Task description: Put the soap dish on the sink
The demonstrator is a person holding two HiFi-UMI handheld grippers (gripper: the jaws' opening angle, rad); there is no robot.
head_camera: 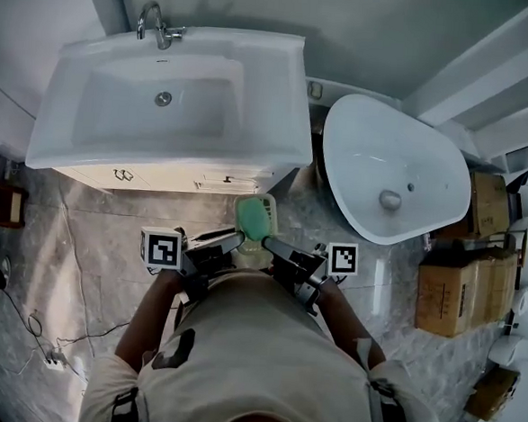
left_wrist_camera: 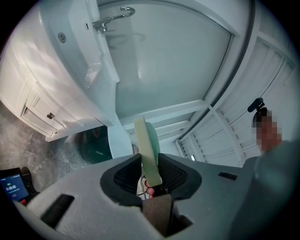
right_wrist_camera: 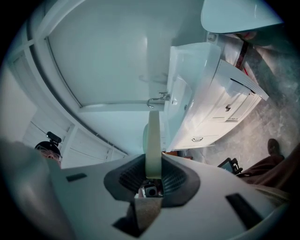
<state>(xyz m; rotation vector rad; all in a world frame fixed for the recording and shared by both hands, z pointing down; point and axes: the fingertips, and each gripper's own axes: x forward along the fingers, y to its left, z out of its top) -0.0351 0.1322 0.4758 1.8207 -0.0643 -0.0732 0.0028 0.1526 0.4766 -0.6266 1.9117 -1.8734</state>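
I see one green soap dish [head_camera: 255, 218], held up between my two grippers above the marble floor [head_camera: 91, 230], just in front of the single white sink [head_camera: 276, 98] and not on it. The right gripper [head_camera: 269, 244] has its fingers clamped on the dish's rim. The left gripper [head_camera: 238, 240] has its fingers a little apart, with the rim standing tilted between them. The sink carries one faucet [head_camera: 155, 24]. One loose oval basin [head_camera: 358, 149] lies to the right, beside a stack of cardboard boxes [head_camera: 447, 300].
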